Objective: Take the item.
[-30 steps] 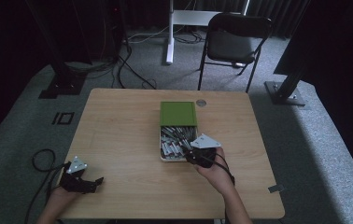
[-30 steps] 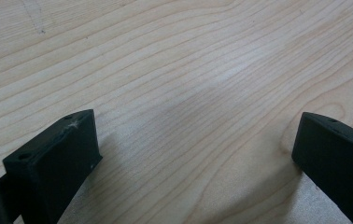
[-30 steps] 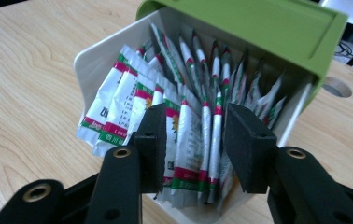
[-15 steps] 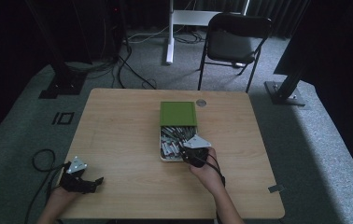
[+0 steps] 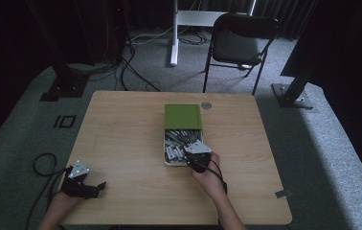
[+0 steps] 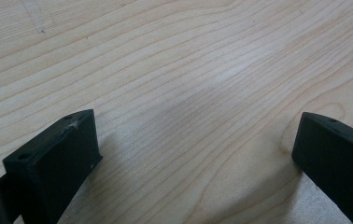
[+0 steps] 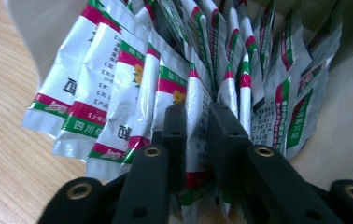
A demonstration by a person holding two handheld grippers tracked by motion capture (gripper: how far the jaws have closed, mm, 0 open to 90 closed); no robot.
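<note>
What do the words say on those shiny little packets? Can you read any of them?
"四川": on the green band of a silver sachet at the left of the box, in the right gripper view.
Other print on the sachets, including the one pinched by the right hand-held gripper: Chinese characters too small or blurred to read.
Green lid, table: no text.

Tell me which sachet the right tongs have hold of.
The silver foil sachet with red and green bands standing edge-on at the middle of the fan, pinched between the right tongs. Its neighbours splay free on either side.
</note>
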